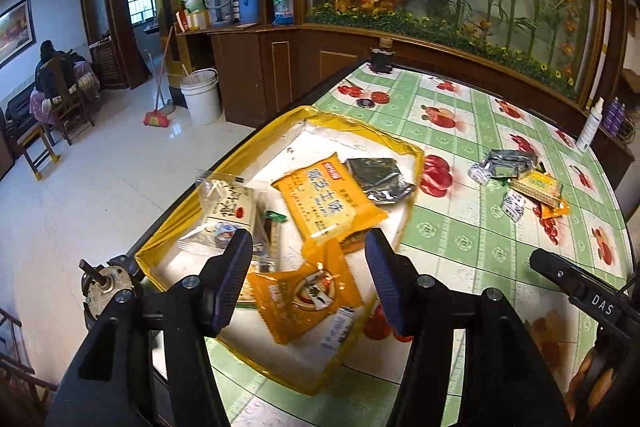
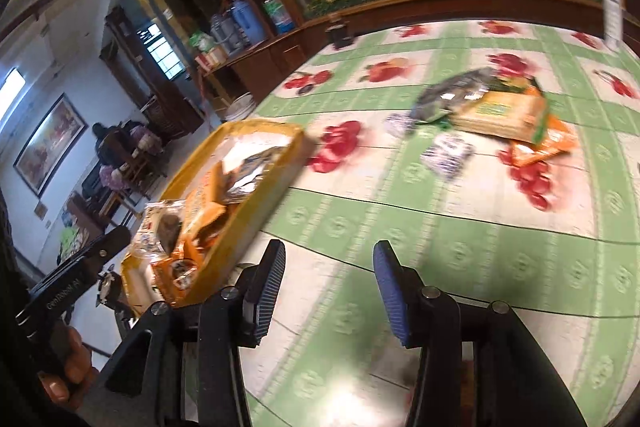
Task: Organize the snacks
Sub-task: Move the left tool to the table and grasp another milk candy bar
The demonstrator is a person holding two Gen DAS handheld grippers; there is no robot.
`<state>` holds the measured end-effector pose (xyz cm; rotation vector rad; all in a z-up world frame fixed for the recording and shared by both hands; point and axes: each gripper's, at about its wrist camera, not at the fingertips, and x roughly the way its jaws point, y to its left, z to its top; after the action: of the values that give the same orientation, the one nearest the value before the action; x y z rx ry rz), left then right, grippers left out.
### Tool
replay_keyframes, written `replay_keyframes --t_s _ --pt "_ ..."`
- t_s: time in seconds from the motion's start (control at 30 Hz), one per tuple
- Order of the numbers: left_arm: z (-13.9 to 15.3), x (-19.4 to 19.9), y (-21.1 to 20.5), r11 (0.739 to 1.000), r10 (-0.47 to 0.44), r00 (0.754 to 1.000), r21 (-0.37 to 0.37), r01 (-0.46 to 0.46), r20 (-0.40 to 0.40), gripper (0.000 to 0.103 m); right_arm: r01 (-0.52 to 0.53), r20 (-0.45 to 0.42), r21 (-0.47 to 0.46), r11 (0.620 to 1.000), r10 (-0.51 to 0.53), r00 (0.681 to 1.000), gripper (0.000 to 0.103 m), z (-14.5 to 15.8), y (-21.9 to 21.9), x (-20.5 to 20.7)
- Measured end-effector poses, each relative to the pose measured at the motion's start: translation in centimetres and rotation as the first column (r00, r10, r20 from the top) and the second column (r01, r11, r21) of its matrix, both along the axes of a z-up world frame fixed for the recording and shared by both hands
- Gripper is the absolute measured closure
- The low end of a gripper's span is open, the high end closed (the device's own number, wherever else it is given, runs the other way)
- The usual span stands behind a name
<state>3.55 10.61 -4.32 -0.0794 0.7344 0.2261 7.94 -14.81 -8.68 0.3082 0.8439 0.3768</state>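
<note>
From my left wrist camera, the tray [image 1: 416, 163] sat on the table [image 1: 460, 239] at its left edge, and I counted several packets [image 1: 320, 203] lying inside it, some overlapping. A loose pile of snacks [image 1: 520, 179] lay on the table at about two o'clock from the tray, well apart from it. A bottle [image 1: 590, 127] stood beyond that pile, near the table's far-right edge. A jar [image 1: 380, 61] stood at the far edge, at twelve o'clock from the tray. On the floor left of the table stood a bucket [image 1: 202, 95], a broom [image 1: 158, 115] just left of it.

A fruit-print table [image 1: 472, 239] carries a yellow tray [image 1: 416, 163] and loose snack packets [image 1: 520, 179].
</note>
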Motion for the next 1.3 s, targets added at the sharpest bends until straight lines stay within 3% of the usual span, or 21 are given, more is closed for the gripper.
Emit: replay_keyframes --t_s 0.1,0.33,0.57,0.93,1.23,1.3 --pt "0.0 0.0 -1.4 1.000 -0.020 1.000 0.010 0.020 -0.003 0.037 0.051 -0.006 0.000 0.999 -0.051 0.999 0.050 -0.4 -2.4 -0.6" --pt "-0.5 0.2 -4.3 0.996 -0.082 0.996 0.019 0.083 -0.028 0.036 0.126 -0.011 -0.011 0.992 -0.126 0.992 0.044 -0.9 -6.5 -1.5" --pt "-2.2 2.1 -7.1 0.988 -0.156 0.984 -0.027 0.155 -0.088 0.036 0.176 -0.014 -0.031 0.984 -0.176 0.984 0.044 -1.5 -9.3 -0.8" --pt "-4.3 9.2 -15.0 0.932 -0.361 0.927 -0.090 0.352 -0.107 0.037 0.189 0.026 -0.138 0.972 -0.187 0.982 0.039 -1.6 -10.6 5.3" --pt "-7.6 14.7 -17.1 0.889 -0.439 0.888 -0.211 0.407 -0.135 0.037 0.157 0.038 -0.255 0.954 -0.152 0.988 0.033 -2.9 -9.7 9.9" --pt "-7.8 15.1 -17.4 0.882 -0.453 0.882 -0.207 0.423 -0.127 0.036 0.154 0.031 -0.268 0.951 -0.151 0.988 0.033 -3.3 -9.8 10.6"
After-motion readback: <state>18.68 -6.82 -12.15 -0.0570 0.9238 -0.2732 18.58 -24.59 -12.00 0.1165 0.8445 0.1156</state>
